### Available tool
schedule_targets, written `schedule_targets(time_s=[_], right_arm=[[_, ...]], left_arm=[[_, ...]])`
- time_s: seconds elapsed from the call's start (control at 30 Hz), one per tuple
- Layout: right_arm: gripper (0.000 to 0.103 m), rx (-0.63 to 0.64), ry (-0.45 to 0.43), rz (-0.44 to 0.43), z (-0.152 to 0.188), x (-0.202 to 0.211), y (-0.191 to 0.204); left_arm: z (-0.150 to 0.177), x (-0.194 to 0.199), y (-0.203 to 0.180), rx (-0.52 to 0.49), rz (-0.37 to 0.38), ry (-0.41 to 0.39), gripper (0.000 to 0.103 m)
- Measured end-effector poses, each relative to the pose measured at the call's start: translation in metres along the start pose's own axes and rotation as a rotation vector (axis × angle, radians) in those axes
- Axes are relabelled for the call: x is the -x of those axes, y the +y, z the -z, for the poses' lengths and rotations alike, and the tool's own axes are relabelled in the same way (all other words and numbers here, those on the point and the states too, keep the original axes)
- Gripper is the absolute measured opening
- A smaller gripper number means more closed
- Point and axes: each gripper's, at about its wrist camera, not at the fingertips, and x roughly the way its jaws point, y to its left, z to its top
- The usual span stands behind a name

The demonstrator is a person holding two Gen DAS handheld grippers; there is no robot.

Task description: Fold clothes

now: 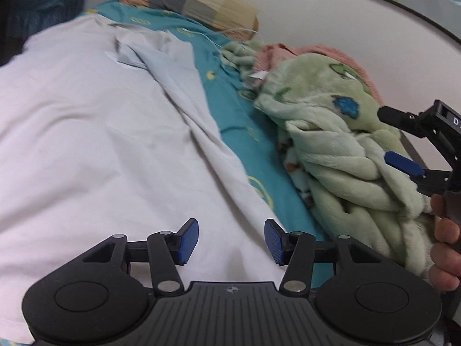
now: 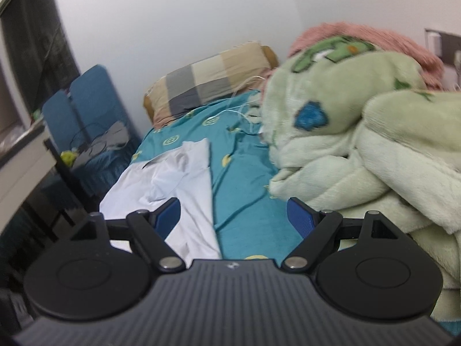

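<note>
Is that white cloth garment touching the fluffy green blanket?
Apart. The right wrist view shows teal bedsheet between the white cloth garment and fluffy green blanket.

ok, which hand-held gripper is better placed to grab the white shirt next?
Left, probably. The left hand-held gripper hangs open right over the white shirt; the right hand-held gripper sits open over the teal sheet, beside the green blanket.

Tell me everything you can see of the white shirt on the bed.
The white shirt is plain, thin fabric, lying spread flat and wrinkled on the teal sheet. A sleeve is folded over near its far end. Its right edge runs alongside a strip of bare sheet, apart from the green blanket. The left tongs stand open above it with nothing between the pads; whether they touch it is unclear.
</note>
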Motion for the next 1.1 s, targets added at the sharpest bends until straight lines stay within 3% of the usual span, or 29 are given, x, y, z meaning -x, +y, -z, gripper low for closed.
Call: schedule_targets(time_s=[0.13,0.33,0.4,0.47,0.57,0.7,0.83,0.9,1.1], right_arm=[[0.083,-0.036,-0.023,-0.007,-0.004,0.004,-0.011],[0.083,-0.038,0.014,0.025,0.0,-0.012,-0.015],[0.083,-0.031,0.035,0.034,0.003,-0.018,-0.015],[0.083,-0.025,0.045,0.042,0.005,-0.022,-0.015],[0.083,-0.03,0.056,0.05,0.006,-0.025,-0.016],[0.083,-0.048,0.072,0.054,0.005,-0.027,-0.019],[0.083,-0.043,0.095,0.039,0.006,-0.031,-0.016],[0.083,-0.026,0.113,0.031,0.008,-0.034,-0.011],[0.083,0.016,0.177,-0.015,0.016,-0.043,0.005]], left_arm=[[0.004,-0.023,-0.018,-0.027,0.065,0.036,0.05],[0.021,-0.063,-0.045,-0.11,0.077,0.102,0.05],[0.025,-0.072,-0.048,-0.13,0.075,0.115,0.035],[0.026,-0.074,-0.05,-0.158,0.037,0.11,0.003],[0.017,-0.059,-0.042,-0.12,0.052,0.088,0.002],[-0.006,-0.01,-0.027,0.006,0.118,0.075,0.002],[-0.021,0.035,-0.001,0.105,0.107,0.066,0.002],[-0.021,0.044,0.018,0.151,0.088,0.087,0.002],[-0.003,0.018,0.057,0.174,-0.188,0.154,0.003]])
